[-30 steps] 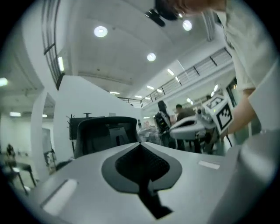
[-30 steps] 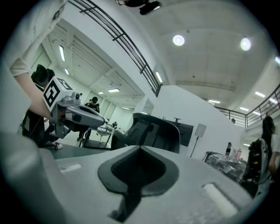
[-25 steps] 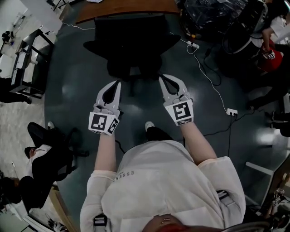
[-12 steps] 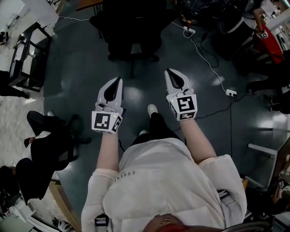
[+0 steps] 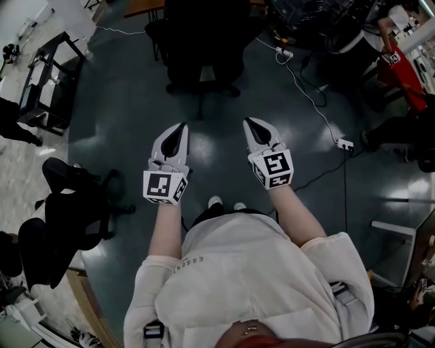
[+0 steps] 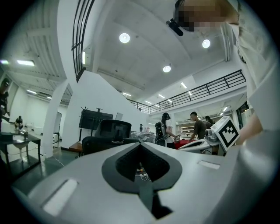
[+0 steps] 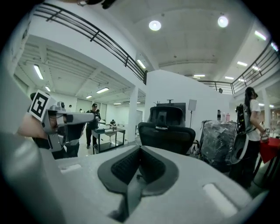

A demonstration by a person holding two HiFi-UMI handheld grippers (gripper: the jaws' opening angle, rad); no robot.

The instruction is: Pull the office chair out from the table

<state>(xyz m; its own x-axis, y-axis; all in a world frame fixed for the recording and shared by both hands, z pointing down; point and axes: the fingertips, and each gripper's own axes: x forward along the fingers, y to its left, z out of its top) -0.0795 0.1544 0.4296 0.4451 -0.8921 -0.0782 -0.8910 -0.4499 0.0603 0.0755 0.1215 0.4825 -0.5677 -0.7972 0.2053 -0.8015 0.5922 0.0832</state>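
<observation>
Off to the left of your left jaws, a person in dark clothes (image 5: 64, 217) sits low on the floor (image 5: 122, 136), and a low black stand (image 5: 41, 75) is farther ahead on that side. Your left gripper (image 5: 181, 129) points out level over bare floor. Its jaws are pressed together with nothing between them; in the left gripper view the tips meet and only the room shows past them.

The office chair (image 5: 201, 47) stands ahead of both pairs of jaws, roughly in line with the gap between the two grippers and well apart from them. Neither gripper touches it. The brown edge of the desk (image 5: 141, 7) shows just beyond the chair, ahead and left of your left jaws.

Your right gripper (image 5: 249, 124) is level with the left one, near it and pointing the same way, tipped a little downward. Its jaws are also pressed together and empty, and the right gripper view has the chair (image 7: 168, 131) straight ahead over the tips.

To the right of your right jaws a white cable (image 5: 309, 102) trails across the floor to a power strip (image 5: 345, 143).
</observation>
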